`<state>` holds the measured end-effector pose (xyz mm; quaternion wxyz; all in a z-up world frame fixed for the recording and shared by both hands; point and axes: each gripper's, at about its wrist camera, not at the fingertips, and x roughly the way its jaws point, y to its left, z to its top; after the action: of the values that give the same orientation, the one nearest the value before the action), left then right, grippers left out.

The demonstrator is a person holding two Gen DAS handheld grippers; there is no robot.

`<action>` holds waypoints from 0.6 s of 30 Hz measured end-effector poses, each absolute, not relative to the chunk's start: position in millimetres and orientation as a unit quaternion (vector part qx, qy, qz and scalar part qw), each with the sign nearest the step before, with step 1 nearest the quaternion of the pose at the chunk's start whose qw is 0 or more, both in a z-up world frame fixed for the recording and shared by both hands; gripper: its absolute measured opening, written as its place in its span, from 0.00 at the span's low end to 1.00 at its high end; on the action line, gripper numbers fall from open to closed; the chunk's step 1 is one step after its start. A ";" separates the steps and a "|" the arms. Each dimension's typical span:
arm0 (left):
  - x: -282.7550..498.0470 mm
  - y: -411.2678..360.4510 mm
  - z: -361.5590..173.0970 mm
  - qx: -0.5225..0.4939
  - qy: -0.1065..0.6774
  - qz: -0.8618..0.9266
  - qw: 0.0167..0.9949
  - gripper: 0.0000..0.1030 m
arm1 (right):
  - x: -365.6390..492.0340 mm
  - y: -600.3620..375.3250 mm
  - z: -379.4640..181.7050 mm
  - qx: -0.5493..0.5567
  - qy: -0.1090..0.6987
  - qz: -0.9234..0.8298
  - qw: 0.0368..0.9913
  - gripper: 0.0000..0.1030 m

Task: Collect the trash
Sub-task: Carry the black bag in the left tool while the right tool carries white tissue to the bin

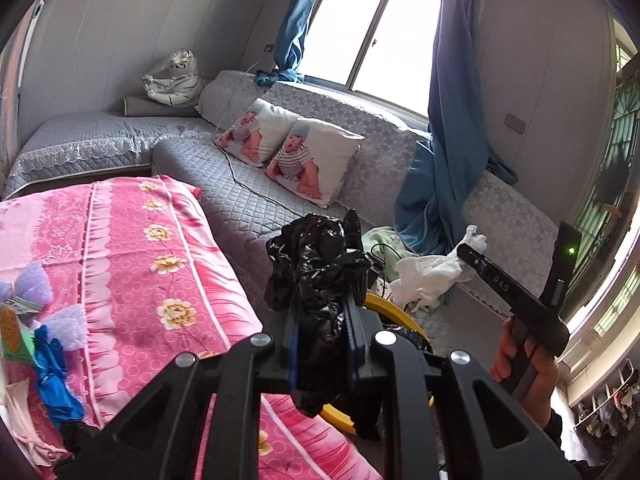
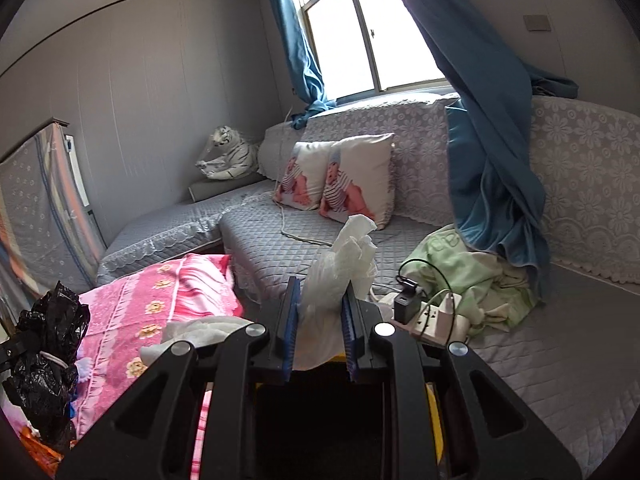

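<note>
My left gripper (image 1: 322,320) is shut on a crumpled black plastic bag (image 1: 320,272), which bulges above and hangs below the pads. The bag is held over a yellow-rimmed bin (image 1: 394,304) between the pink-covered table and the sofa. My right gripper (image 2: 320,304) is shut on a wad of white tissue and thin plastic (image 2: 348,260), also over the bin, whose yellow rim (image 2: 434,416) and dark inside show below the fingers. In the left wrist view the right gripper (image 1: 468,250) is at the right with the white wad (image 1: 428,276). The black bag (image 2: 44,344) sits at the right wrist view's left edge.
A pink flowered cloth (image 1: 140,260) covers the table, with a blue wrapper (image 1: 52,376) and small items at its left end. The grey quilted sofa (image 2: 280,240) carries two pillows (image 2: 340,180), a green cloth (image 2: 480,276) and a power strip with a charger (image 2: 424,316). Blue curtains (image 2: 492,168) hang onto it.
</note>
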<state>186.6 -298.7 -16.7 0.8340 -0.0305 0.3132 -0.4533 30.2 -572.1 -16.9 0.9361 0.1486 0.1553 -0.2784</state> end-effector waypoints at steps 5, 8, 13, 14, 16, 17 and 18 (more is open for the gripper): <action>192.2 -336.5 -42.5 -0.021 0.340 -0.459 0.821 0.16 | 29.1 -589.8 -33.4 0.125 0.168 -0.343 0.916 0.18; 191.5 -354.7 -55.7 -0.009 0.351 -0.458 0.816 0.16 | 32.5 -595.5 -45.0 0.100 0.179 -0.377 0.903 0.18; 194.4 -374.4 -73.7 -0.004 0.371 -0.459 0.807 0.16 | 37.2 -597.8 -61.6 0.065 0.192 -0.411 0.889 0.18; 193.9 -377.6 -76.3 0.001 0.370 -0.456 0.810 0.16 | 39.0 -598.0 -64.1 0.059 0.194 -0.415 0.887 0.18; 191.9 -384.8 -80.6 0.013 0.369 -0.453 0.811 0.16 | 42.8 -596.8 -68.9 0.043 0.199 -0.422 0.883 0.18; 190.7 -388.6 -83.2 0.017 0.370 -0.453 0.811 0.16 | 44.5 -595.8 -71.5 0.036 0.202 -0.424 0.882 0.18; 189.2 -392.5 -84.7 0.021 0.372 -0.453 0.810 0.16 | 46.5 -594.9 -74.1 0.030 0.207 -0.424 0.881 0.18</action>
<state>189.2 -392.5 -84.7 0.8098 0.0211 0.3725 -0.4528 46.5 -594.9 -74.1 0.8815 0.0303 0.2066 -0.4235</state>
